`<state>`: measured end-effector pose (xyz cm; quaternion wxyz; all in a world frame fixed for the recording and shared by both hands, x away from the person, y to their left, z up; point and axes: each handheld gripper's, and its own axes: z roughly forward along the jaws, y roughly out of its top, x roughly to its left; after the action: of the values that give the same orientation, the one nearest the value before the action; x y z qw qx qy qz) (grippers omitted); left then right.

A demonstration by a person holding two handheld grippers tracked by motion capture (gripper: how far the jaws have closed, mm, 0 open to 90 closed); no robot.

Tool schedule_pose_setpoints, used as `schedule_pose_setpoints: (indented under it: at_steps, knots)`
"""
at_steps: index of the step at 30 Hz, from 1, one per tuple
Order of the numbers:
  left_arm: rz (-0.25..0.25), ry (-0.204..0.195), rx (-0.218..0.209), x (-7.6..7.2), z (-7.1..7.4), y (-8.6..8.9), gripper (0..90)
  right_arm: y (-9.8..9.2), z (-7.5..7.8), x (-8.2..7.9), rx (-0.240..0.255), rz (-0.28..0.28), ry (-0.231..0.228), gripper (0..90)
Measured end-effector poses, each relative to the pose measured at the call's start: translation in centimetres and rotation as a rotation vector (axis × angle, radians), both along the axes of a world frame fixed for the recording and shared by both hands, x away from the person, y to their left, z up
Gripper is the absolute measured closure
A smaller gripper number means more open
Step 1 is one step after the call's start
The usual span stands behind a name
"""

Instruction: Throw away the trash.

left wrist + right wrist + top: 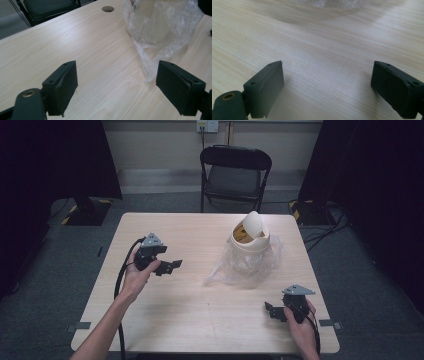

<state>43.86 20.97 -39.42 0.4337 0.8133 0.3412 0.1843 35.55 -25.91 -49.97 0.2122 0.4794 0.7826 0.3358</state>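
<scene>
High view – claws (170, 266) gaping (both)

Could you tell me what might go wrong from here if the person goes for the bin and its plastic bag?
The clear, crinkled plastic bag hangs loosely around the small cream bin, so a tug on it might tip the bin.

The bin's cream swing lid stands tilted, so it could swing if bumped.

The bag's thin edge lies flat on the light wooden table, so the open left gripper and open right gripper may struggle to pinch it.
</scene>
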Motion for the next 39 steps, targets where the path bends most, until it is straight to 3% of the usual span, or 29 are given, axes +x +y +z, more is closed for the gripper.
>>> schedule_pose_setpoints:
  at_steps: [2, 6, 13, 17, 23, 30, 36, 39]
  knots:
    - [0.001, 0.012, 0.011, -0.6, -0.3, 0.6, 17.4, 0.0, 0.0, 0.0, 0.001, 0.0, 0.0, 10.4]
    - [0.018, 0.017, -0.024, -2.0, -1.2, 1.9, 17.3, 0.0, 0.0, 0.0, 0.001, 0.0, -0.001, 10.4]
    - [0.047, 0.036, -0.05, -3.9, -2.5, 3.4, 17.7, 0.0, 0.0, 0.0, 0.001, 0.0, 0.0, 10.4]
    - [0.065, 0.046, -0.012, -4.9, -3.3, 4.4, 17.7, 0.0, 0.0, 0.0, 0.001, 0.0, 0.0, 10.4]
    - [0.131, 0.077, -0.019, -6.4, -5.5, 6.1, 17.7, 0.0, 0.0, 0.0, 0.0, 0.0, -0.001, 10.4]
    - [0.151, 0.102, 0.001, -8.1, -8.0, 7.2, 17.6, 0.0, 0.0, 0.0, 0.001, 0.0, 0.0, 10.4]
    - [0.203, 0.107, 0.044, -8.3, -9.1, 7.7, 17.2, 0.0, 0.0, 0.0, -0.001, 0.0, 0.0, 10.4]
    - [0.22, 0.134, 0.069, -8.0, -9.9, 7.7, 17.2, 0.0, 0.0, 0.0, 0.003, -0.002, -0.001, 10.4]
